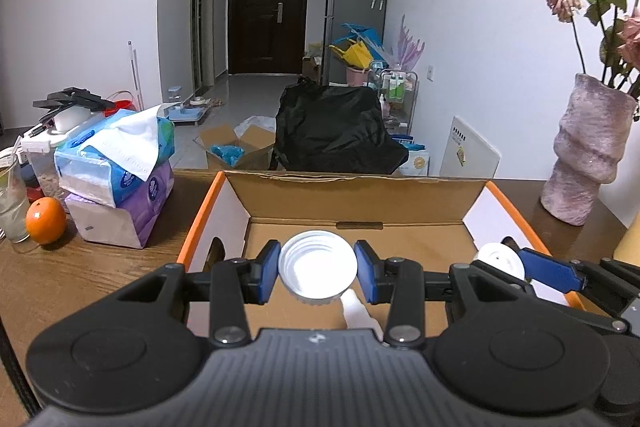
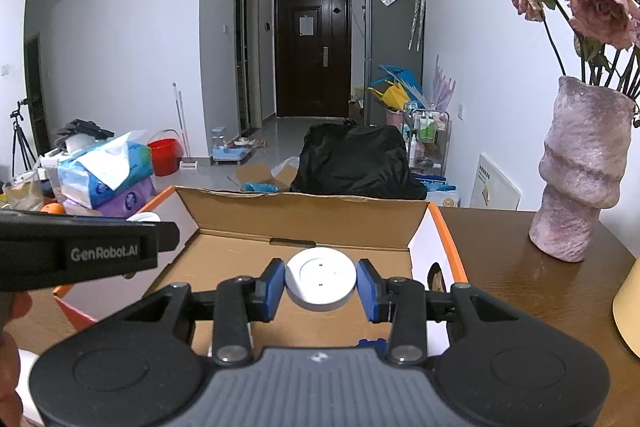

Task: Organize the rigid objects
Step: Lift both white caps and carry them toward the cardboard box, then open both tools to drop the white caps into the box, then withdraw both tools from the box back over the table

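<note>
My left gripper (image 1: 317, 269) is shut on a white ribbed jar lid (image 1: 317, 267), its open underside facing the camera, held over the open cardboard box (image 1: 360, 199). A white object (image 1: 356, 311) lies below it in the box. My right gripper (image 2: 321, 283) is shut on a white round lid (image 2: 321, 281), smooth top facing the camera, also over the box (image 2: 304, 215). In the left wrist view the right gripper (image 1: 516, 263) and its lid (image 1: 498, 261) show at the box's right side. The left gripper's body (image 2: 80, 251) crosses the right wrist view at left.
Stacked tissue packs (image 1: 116, 167), an orange (image 1: 45, 220) and a glass (image 1: 12, 203) stand left of the box on the wooden table (image 1: 80, 267). A pink vase (image 2: 580, 167) with dried roses stands right. A yellow object (image 2: 628, 311) is at the right edge.
</note>
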Action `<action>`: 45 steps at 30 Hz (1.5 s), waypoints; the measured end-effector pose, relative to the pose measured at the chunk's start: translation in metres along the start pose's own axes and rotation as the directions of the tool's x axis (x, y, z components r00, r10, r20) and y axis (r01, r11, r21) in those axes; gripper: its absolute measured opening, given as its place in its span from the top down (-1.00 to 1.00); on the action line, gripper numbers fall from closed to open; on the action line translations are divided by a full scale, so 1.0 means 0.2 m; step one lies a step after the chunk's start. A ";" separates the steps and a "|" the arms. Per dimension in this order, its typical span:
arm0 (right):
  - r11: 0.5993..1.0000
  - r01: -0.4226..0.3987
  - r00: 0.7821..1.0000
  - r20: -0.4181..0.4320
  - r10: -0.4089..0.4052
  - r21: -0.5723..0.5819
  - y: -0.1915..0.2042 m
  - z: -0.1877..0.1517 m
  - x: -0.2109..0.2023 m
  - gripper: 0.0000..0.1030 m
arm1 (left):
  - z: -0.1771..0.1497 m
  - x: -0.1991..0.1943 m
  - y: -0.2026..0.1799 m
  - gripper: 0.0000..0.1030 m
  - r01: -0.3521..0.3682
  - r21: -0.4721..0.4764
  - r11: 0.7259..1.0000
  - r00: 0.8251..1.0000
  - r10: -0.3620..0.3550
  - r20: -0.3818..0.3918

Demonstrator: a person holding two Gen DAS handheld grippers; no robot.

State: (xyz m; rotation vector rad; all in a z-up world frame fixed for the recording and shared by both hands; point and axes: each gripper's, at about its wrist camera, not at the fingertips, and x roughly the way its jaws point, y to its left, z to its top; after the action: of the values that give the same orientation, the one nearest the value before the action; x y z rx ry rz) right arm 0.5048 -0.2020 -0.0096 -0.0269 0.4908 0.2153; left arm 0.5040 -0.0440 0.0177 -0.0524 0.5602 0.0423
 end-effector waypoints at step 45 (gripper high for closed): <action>0.993 0.099 0.992 -0.078 -0.094 0.060 -0.10 -0.05 0.18 -1.00 | 0.01 0.17 0.04 -1.00 -0.018 -0.006 1.000 1.000 0.018 -0.014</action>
State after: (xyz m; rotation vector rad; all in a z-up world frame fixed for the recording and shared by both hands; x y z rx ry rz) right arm 0.5351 -0.2145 -0.0369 0.0034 0.5698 0.1041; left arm 0.5333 -0.0344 0.0008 -0.0533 0.5750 0.0607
